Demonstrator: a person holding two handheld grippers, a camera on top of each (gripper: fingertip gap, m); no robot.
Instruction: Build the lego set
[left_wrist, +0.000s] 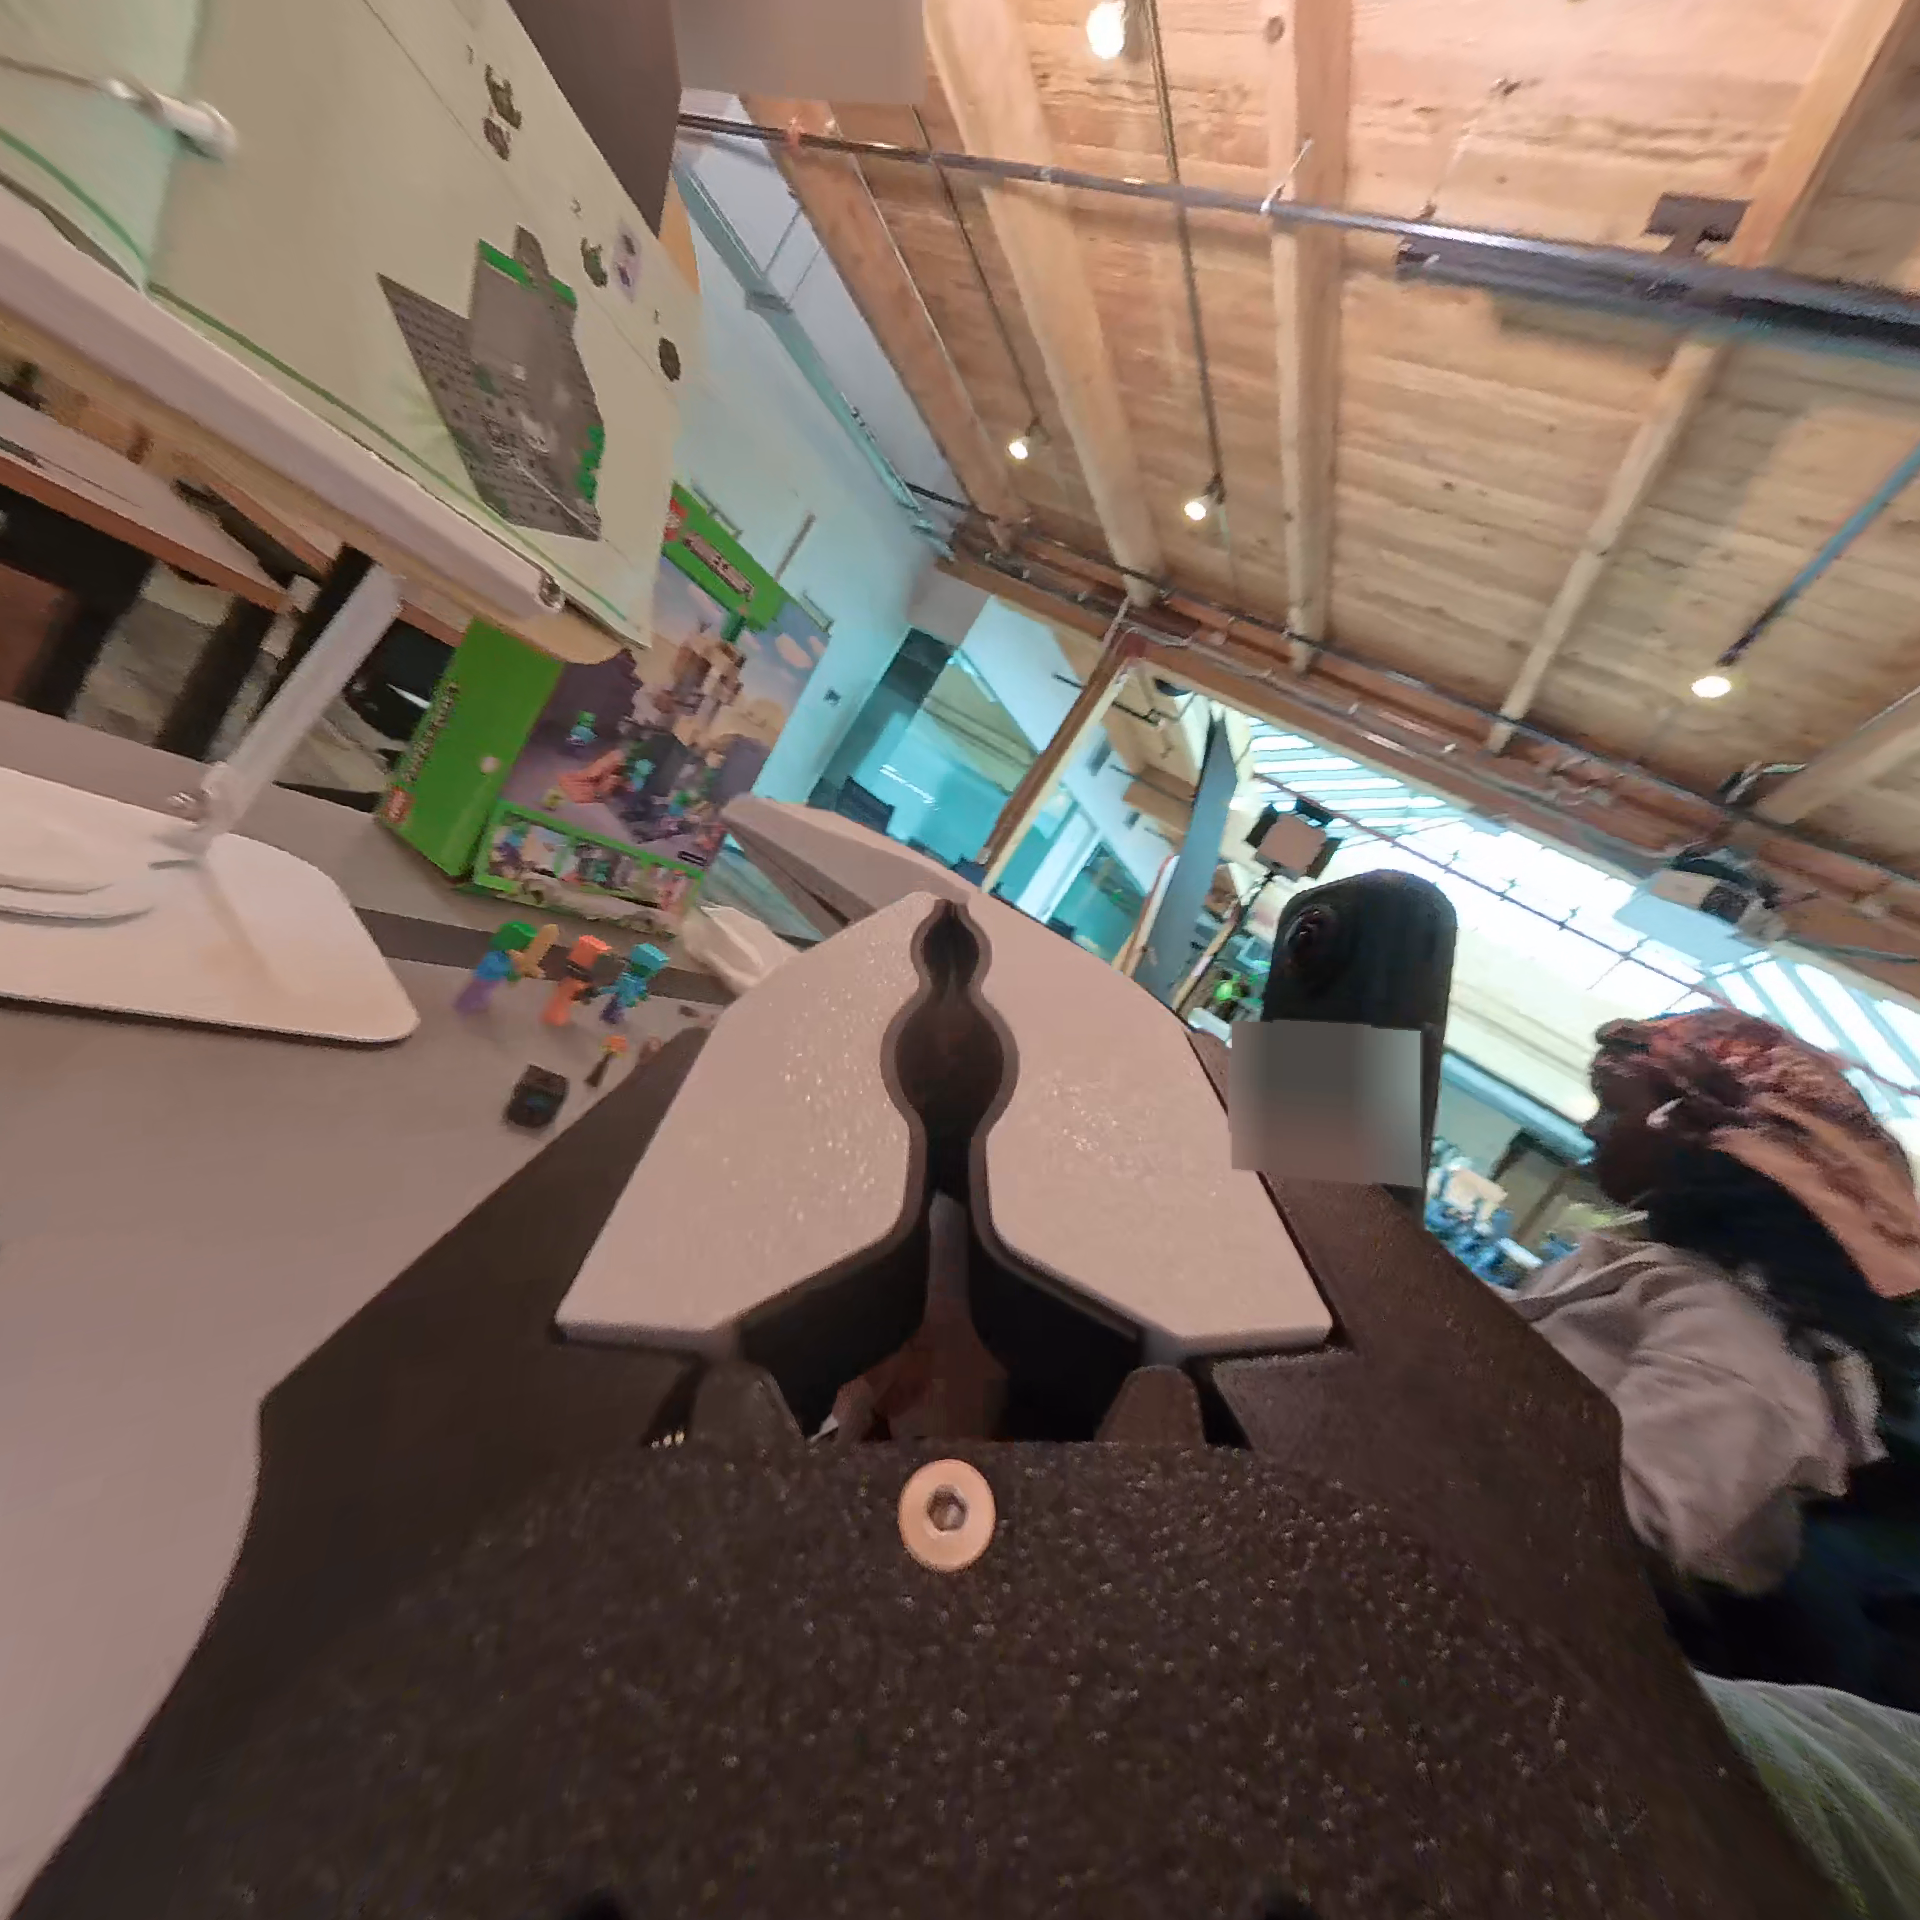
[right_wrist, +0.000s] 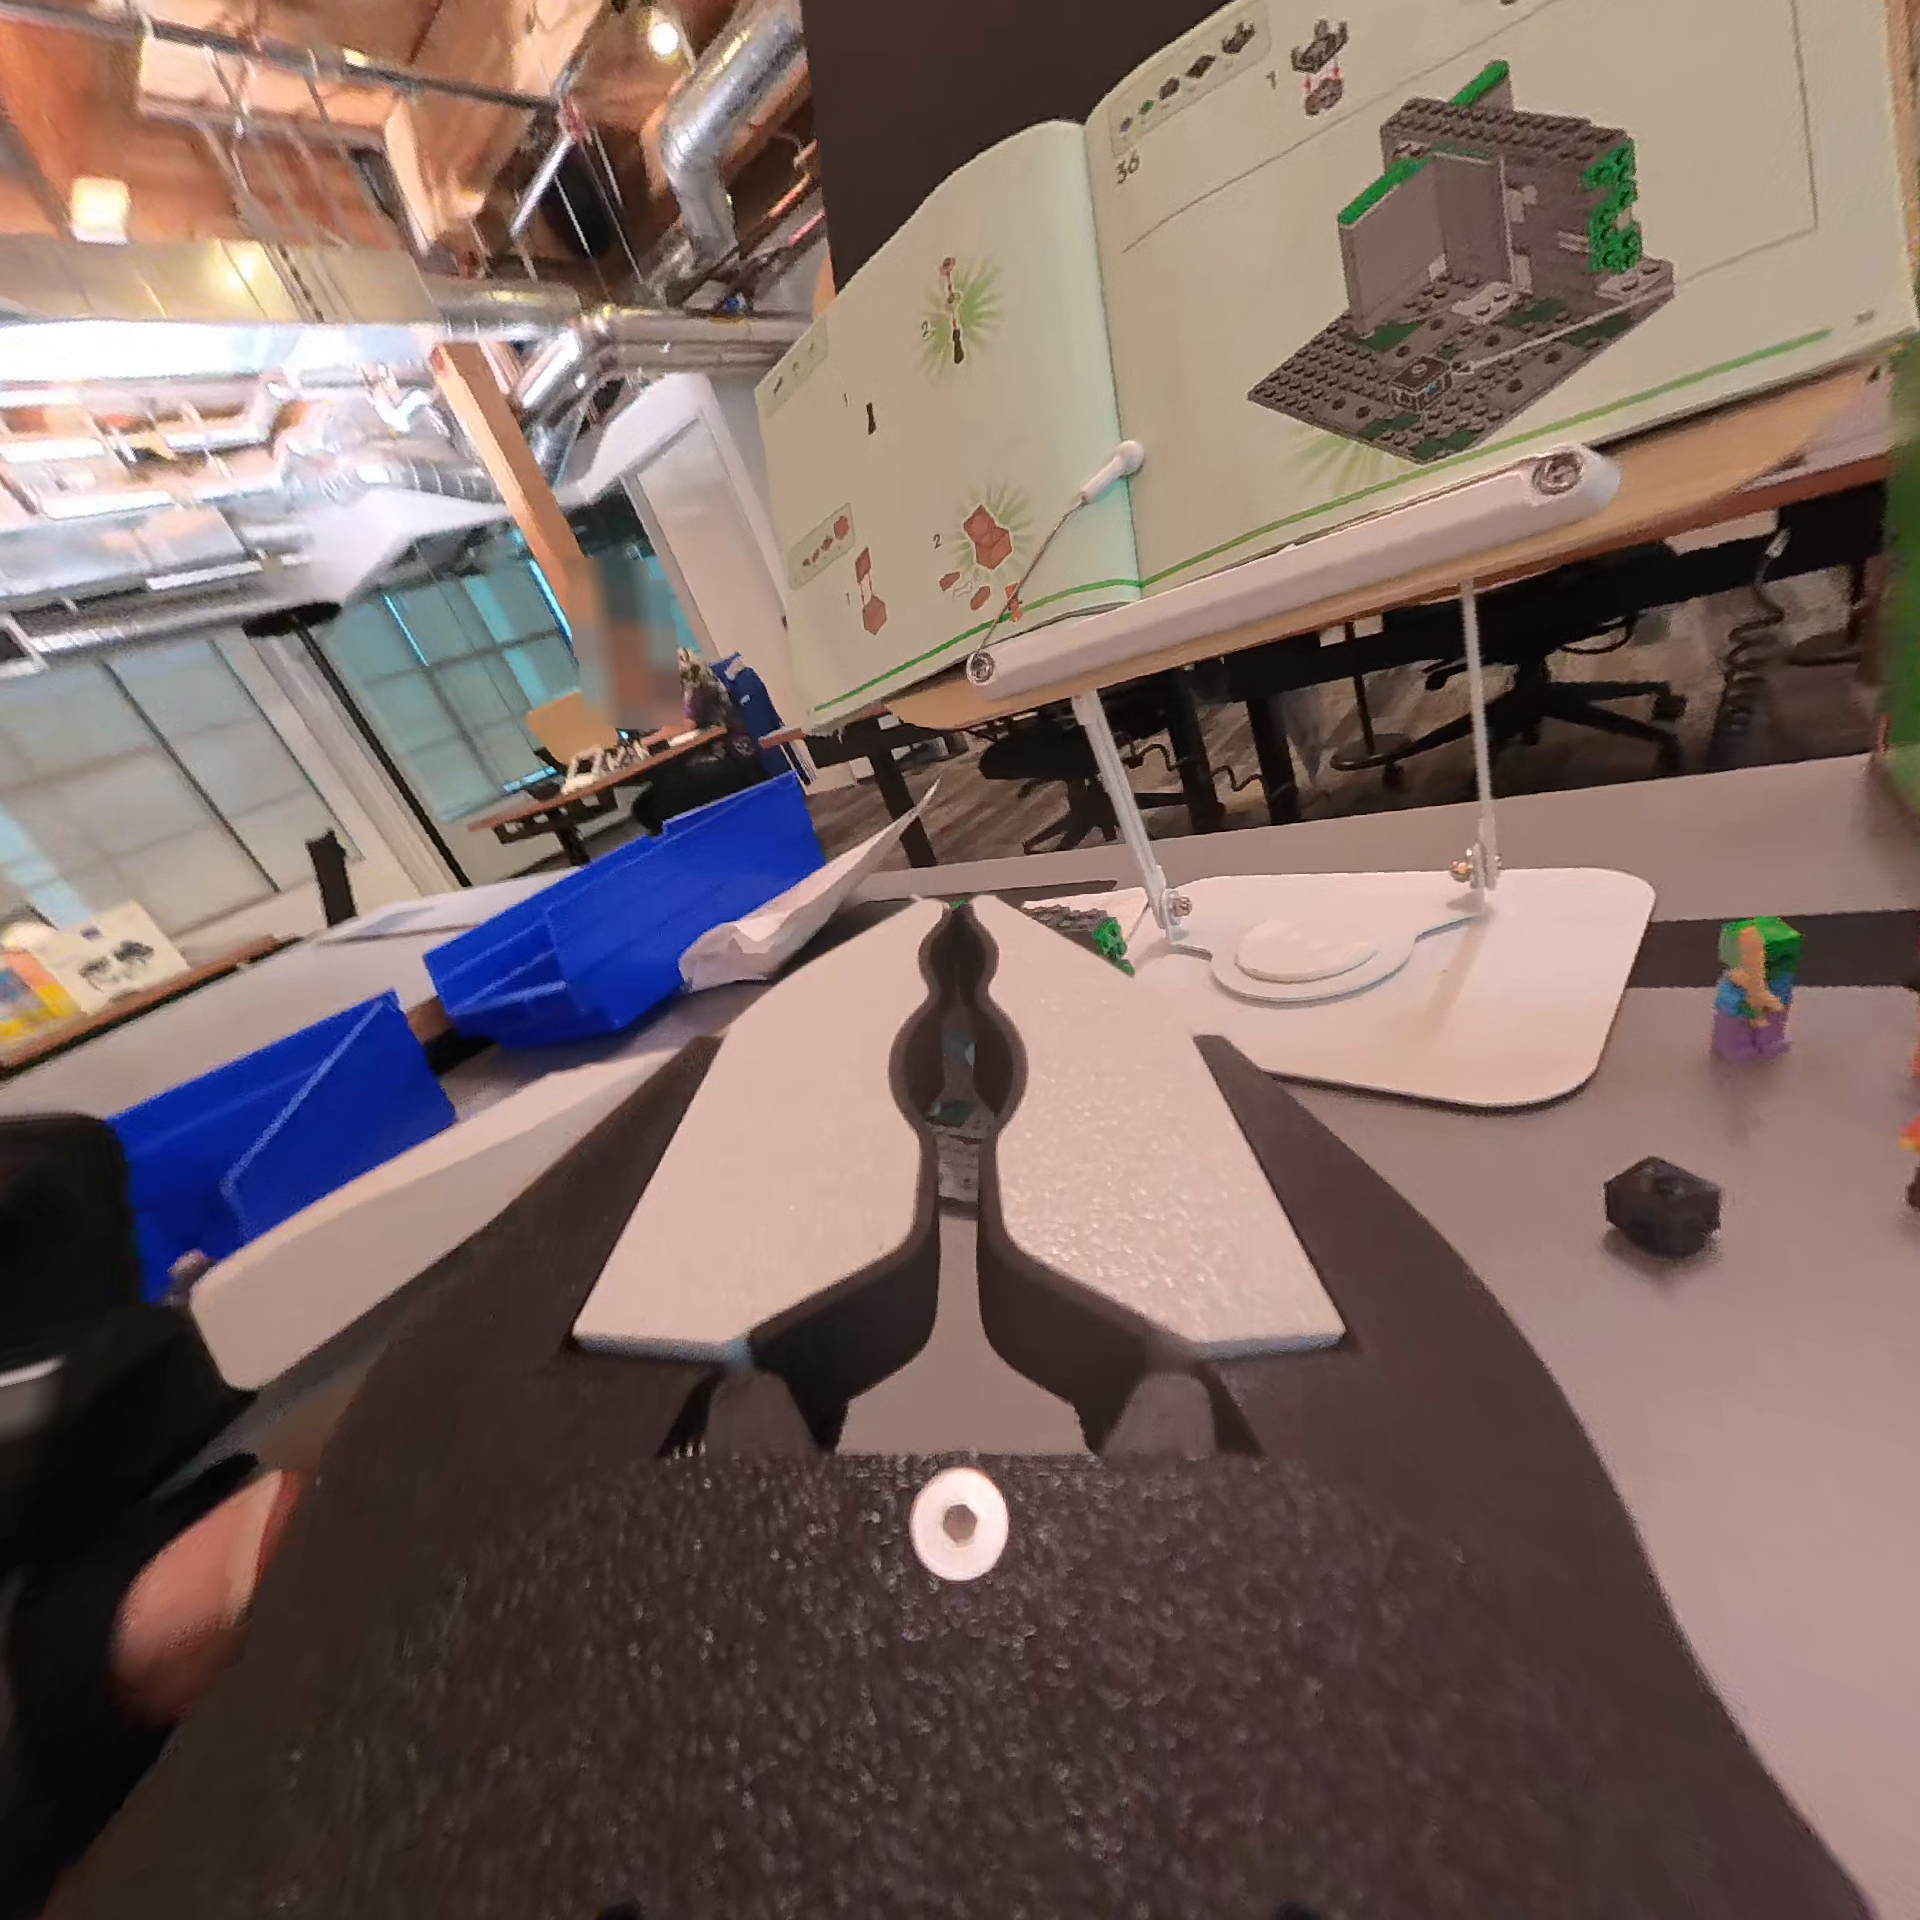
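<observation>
Facing book stand (right_wrist: 1403, 997): right gripper (right_wrist: 954, 914) and left gripper (left_wrist: 951, 914) both pinched narrow, empty. Risk: small black piece (right_wrist: 1660, 1205) beside stand skids if nudged.

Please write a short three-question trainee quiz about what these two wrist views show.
1. True or false: the instruction booklet lies flat on the table.
2. Which is nearest the small black piece? A) blue bins B) green-headed minifigure C) crumpled paper
3. Fill in: both the left gripper and right gripper appear ____.

Key: 1 false, it sits propped on a white stand; 2 B; 3 shut.
</observation>
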